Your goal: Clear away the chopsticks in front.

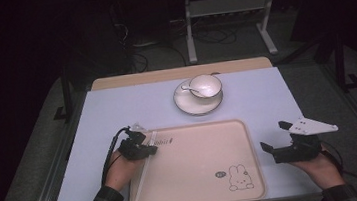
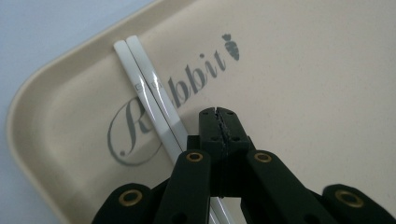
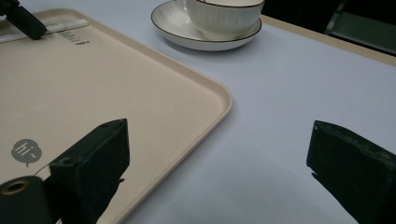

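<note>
A pair of slim white glossy chopsticks [image 2: 148, 88] lies flat on a cream plastic tray [image 1: 202, 178], side by side and touching along their length. In the high view the pair [image 1: 147, 151] runs along the tray's left edge, just inside the rim, with its far ends near the far left corner. It crosses the grey word "Rabbit" printed there, covering part of the first letter. Each stick bears a small grey mark partway along. Their near ends are hidden under black jaws.
</note>
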Motion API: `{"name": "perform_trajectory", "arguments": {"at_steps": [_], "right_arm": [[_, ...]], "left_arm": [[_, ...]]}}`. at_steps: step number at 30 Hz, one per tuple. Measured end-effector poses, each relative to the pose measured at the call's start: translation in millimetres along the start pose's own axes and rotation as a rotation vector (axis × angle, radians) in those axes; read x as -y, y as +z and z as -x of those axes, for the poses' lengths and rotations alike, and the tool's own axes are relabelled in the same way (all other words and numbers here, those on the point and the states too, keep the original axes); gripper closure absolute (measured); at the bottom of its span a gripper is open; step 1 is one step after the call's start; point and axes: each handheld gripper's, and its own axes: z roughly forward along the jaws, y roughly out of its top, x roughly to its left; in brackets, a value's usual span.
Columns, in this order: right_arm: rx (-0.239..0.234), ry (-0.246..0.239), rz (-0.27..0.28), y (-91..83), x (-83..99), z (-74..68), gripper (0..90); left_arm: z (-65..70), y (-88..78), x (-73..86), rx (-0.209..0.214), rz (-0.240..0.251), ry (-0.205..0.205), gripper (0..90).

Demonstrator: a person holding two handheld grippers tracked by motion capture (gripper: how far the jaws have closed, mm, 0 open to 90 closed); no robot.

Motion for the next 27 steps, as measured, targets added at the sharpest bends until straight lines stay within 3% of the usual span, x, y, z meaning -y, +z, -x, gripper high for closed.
{"name": "perform_trajectory", "arguments": {"at_steps": [9,18,23,27], "right_arm": [[0.000,-0.005,-0.001,-0.4,0.4,0.1,5.3],[-0.007,0.000,0.004,-0.9,1.4,1.0,5.3],[-0.009,-0.001,0.005,-1.3,1.7,0.0,5.3],[-0.007,-0.008,0.002,-1.3,1.3,-1.2,5.3]], "left_arm": [[-2.6,-10.1,11.9,-0.019,-0.006,-0.013,89.7],[-4.4,-11.9,11.8,-0.033,-0.004,-0.008,86.5],[-1.4,-23.7,8.7,-0.034,0.086,0.009,73.8],[-2.5,-37.5,8.1,-0.014,0.172,0.018,54.5]]}}
